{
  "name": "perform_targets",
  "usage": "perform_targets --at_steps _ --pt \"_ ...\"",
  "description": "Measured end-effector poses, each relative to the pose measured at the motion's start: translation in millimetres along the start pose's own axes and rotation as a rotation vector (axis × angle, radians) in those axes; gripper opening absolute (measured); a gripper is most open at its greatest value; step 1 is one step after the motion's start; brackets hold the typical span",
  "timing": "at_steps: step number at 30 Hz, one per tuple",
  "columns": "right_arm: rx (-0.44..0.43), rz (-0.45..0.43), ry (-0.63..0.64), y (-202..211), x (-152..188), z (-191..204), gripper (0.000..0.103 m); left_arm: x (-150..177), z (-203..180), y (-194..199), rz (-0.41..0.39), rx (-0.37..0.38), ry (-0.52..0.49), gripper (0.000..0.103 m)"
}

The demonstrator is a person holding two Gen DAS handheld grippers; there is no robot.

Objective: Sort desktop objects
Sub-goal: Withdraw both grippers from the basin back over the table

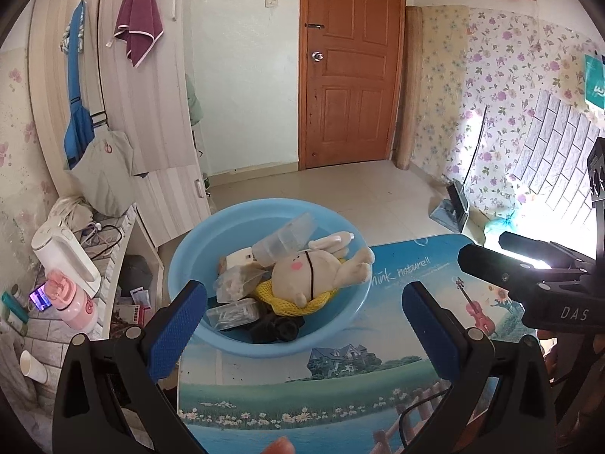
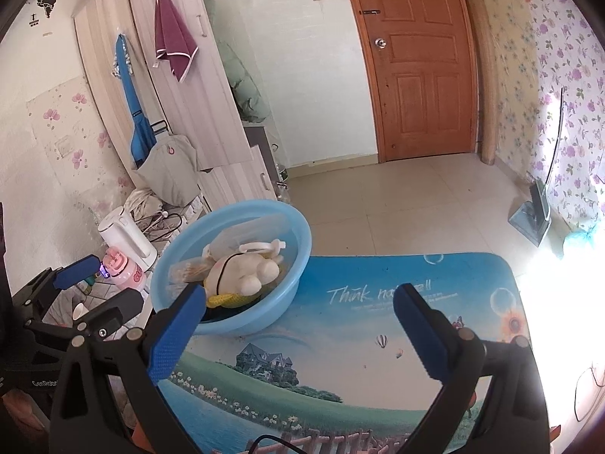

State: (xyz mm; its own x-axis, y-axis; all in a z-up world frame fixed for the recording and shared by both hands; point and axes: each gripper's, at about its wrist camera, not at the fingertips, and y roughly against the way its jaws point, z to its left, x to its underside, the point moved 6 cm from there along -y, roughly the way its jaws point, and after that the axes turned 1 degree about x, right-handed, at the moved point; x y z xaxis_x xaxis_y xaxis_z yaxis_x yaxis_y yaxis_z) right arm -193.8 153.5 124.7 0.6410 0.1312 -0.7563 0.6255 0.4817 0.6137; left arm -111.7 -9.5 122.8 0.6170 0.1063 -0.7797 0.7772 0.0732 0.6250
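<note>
Blue basin point(image 1: 181, 265) of sorted items at the table's point(image 1: 378, 386) far left corner.
Plush toy point(image 1: 317, 272), clear bottle point(image 1: 283, 242) and small boxes fill it; both grippers, left point(image 1: 304, 325) and right point(image 2: 298, 329), tilt downward just short of it, jaws spread wide, holding nothing.

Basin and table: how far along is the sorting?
Done, it seems: the toy, bottle, boxes and bags lie in the basin. In hand: nothing; left gripper and right gripper are open. Left: nothing loose shows on the table.
</note>
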Motion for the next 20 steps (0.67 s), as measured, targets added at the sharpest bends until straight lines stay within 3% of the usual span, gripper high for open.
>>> perform_targets --at_steps 20 --pt "0.025 0.003 0.001 16 16 -5 0.101 12 -26 9 -0.039 0.114 -0.046 0.103"
